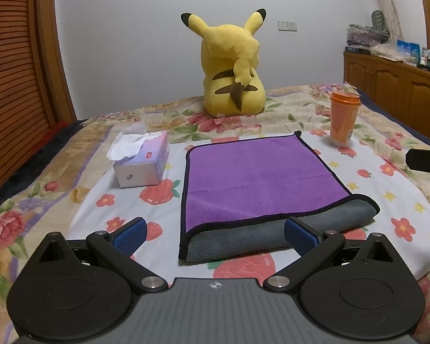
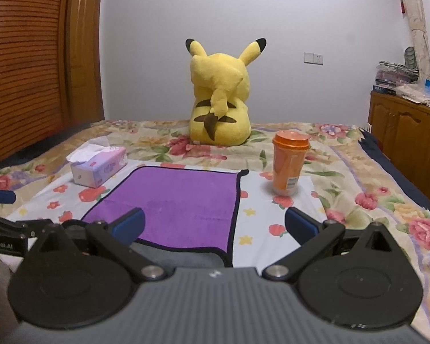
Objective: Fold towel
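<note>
A purple towel [image 1: 255,177] with a black hem and grey underside lies on the floral bed sheet. Its near edge is turned over, showing a grey band [image 1: 272,232]. My left gripper [image 1: 215,235] is open and empty, its blue pads just above the towel's near left corner. My right gripper [image 2: 215,226] is open and empty, hovering over the towel's [image 2: 175,200] near right corner. The right gripper's body shows at the right edge of the left wrist view [image 1: 427,162]; the left gripper's finger shows at the left edge of the right wrist view [image 2: 0,196].
A tissue box [image 1: 142,160] sits left of the towel. An orange lidded cup [image 1: 344,119] stands at its far right corner. A yellow plush toy [image 1: 232,66] sits behind on the bed. A wooden cabinet [image 1: 392,86] stands to the right, a wooden door [image 1: 17,71] to the left.
</note>
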Demonstrator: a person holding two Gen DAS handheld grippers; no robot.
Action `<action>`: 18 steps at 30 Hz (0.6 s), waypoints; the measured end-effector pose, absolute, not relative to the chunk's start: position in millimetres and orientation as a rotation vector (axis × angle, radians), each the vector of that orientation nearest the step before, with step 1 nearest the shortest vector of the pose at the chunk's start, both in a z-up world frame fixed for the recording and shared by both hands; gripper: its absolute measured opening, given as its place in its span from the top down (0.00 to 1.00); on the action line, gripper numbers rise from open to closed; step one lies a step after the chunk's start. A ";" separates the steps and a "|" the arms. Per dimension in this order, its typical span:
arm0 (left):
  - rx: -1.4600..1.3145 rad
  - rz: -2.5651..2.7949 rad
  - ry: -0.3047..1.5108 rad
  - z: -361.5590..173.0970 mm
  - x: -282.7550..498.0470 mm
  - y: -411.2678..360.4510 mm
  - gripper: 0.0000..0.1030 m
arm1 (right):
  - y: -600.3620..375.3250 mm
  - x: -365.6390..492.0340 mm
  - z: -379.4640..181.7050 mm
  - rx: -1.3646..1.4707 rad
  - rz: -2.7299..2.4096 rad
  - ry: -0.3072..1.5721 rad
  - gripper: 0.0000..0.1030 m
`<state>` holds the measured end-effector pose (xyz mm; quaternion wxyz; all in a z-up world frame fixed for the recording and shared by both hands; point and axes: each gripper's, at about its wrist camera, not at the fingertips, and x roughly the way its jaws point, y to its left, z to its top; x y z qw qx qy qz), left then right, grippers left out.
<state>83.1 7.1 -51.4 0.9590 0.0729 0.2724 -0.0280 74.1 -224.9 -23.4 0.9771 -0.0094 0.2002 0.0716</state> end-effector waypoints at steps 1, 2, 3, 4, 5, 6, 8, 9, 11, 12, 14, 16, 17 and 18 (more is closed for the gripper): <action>0.147 -0.056 0.556 -51.9 85.3 7.5 0.00 | -224.7 75.9 -24.2 -0.020 0.147 0.408 0.00; 0.144 -0.056 0.561 -52.5 87.8 8.6 0.00 | -224.0 78.4 -25.0 -0.021 0.150 0.413 0.00; 0.143 -0.055 0.564 -53.0 89.5 9.7 0.00 | -223.4 80.6 -25.9 -0.023 0.152 0.418 0.00; 0.141 -0.053 0.567 -53.7 91.3 10.5 0.00 | -222.7 82.2 -27.1 -0.025 0.155 0.423 0.00; 0.140 -0.051 0.570 -54.5 93.3 10.9 0.00 | -222.1 83.8 -27.9 -0.027 0.157 0.424 0.00; 0.140 -0.050 0.573 -55.3 95.3 11.2 0.00 | -221.3 85.1 -28.4 -0.031 0.160 0.423 0.00; 0.141 -0.049 0.579 -56.6 99.5 12.3 0.00 | -220.5 87.6 -30.0 -0.038 0.166 0.426 0.00; 0.142 -0.048 0.581 -57.3 101.3 12.7 0.00 | -220.2 89.5 -30.7 -0.040 0.168 0.429 0.00; 0.143 -0.046 0.584 -58.5 105.2 13.2 0.00 | -219.4 94.5 -32.2 -0.044 0.168 0.439 0.00; 0.145 -0.044 0.583 -58.6 107.0 14.1 0.00 | -219.0 96.8 -32.9 -0.044 0.168 0.443 0.00; 0.148 -0.038 0.577 -58.4 111.3 16.2 0.00 | -218.4 100.7 -34.0 -0.046 0.169 0.450 0.00; 0.143 -0.036 0.577 -58.6 116.7 19.4 0.00 | -218.0 104.6 -34.9 -0.050 0.170 0.457 0.00; 0.140 -0.035 0.578 -59.0 119.9 21.2 0.00 | -218.2 106.9 -35.2 -0.052 0.171 0.460 0.00; 0.138 -0.035 0.579 -59.7 122.1 22.5 0.00 | -218.0 109.0 -35.7 -0.054 0.172 0.464 0.00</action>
